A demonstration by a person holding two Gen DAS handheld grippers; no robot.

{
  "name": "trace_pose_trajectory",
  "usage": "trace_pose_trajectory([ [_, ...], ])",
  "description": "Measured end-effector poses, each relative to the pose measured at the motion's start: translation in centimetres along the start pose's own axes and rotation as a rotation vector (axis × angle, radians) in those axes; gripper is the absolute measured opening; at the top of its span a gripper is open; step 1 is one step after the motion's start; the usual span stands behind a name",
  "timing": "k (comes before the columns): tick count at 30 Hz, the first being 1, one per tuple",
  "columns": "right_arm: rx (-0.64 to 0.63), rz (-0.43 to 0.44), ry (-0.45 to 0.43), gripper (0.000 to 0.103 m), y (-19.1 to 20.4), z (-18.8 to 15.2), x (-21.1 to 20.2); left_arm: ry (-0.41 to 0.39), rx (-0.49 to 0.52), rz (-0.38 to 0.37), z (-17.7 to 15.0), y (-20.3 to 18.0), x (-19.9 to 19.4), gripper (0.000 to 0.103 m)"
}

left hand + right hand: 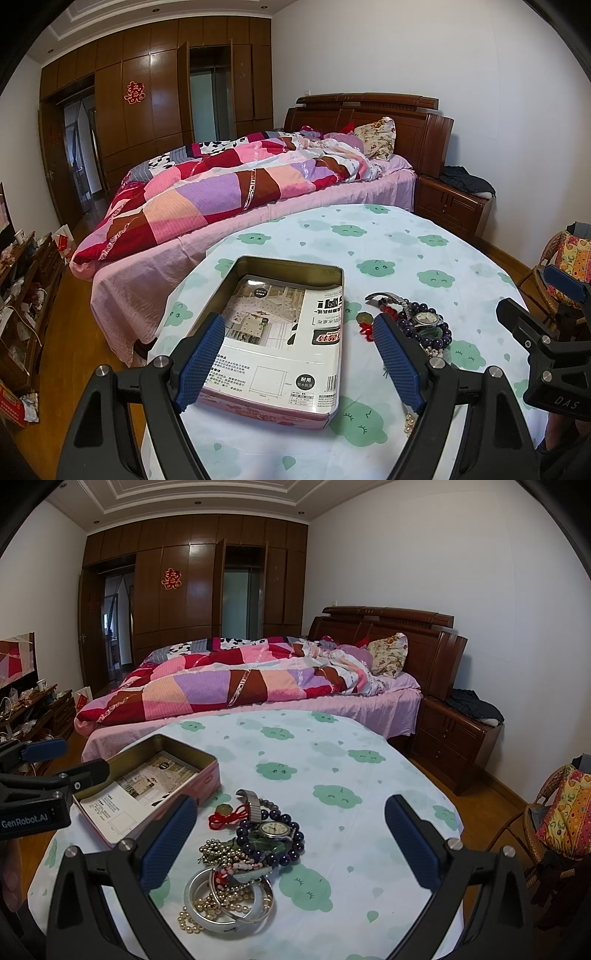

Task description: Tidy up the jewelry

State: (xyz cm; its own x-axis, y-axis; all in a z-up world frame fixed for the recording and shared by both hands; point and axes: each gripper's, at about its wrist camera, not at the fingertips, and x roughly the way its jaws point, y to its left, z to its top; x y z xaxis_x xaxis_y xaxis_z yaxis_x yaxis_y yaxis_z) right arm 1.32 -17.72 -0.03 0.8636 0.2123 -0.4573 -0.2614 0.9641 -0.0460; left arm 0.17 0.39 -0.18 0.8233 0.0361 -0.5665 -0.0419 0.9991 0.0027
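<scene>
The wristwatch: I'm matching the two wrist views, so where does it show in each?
Left wrist view: the wristwatch lies right of centre, beside the right fingertip, on purple beads.
Right wrist view: the wristwatch lies centre-left, atop the jewelry pile.
Shared landmark: the open tin box, left of it in both.

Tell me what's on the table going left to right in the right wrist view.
Left tool → tin → red cord → watch → bare tablecloth. The bangles, pearls and beads overlap in one pile below the watch, so I left them out.
</scene>
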Motion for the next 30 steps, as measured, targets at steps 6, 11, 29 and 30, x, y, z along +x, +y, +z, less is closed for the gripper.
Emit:
trace_pose_trajectory([
  [6, 0.001, 0.001, 0.001, 0.103, 0.0, 0.0, 0.0, 0.000, 0.001, 0.000, 0.0, 0.0, 0.0, 0.082],
  [11, -0.001, 0.000, 0.002, 0.103, 0.1, -0.1, 0.1, 0.001, 0.001, 0.000, 0.0, -0.1, 0.0, 0.082],
  [29, 0.021, 0.012, 0.039, 0.103, -0.8, -1.0, 0.8, 0.033, -0.005, -0.002, -1.2, 0.6, 1.4, 0.082],
  [30, 0.028, 0.012, 0.053, 0.103, -1.3, -1.3, 1.1, 0.044, -0.009, -0.009, -1.5, 0.7, 1.8, 0.082],
])
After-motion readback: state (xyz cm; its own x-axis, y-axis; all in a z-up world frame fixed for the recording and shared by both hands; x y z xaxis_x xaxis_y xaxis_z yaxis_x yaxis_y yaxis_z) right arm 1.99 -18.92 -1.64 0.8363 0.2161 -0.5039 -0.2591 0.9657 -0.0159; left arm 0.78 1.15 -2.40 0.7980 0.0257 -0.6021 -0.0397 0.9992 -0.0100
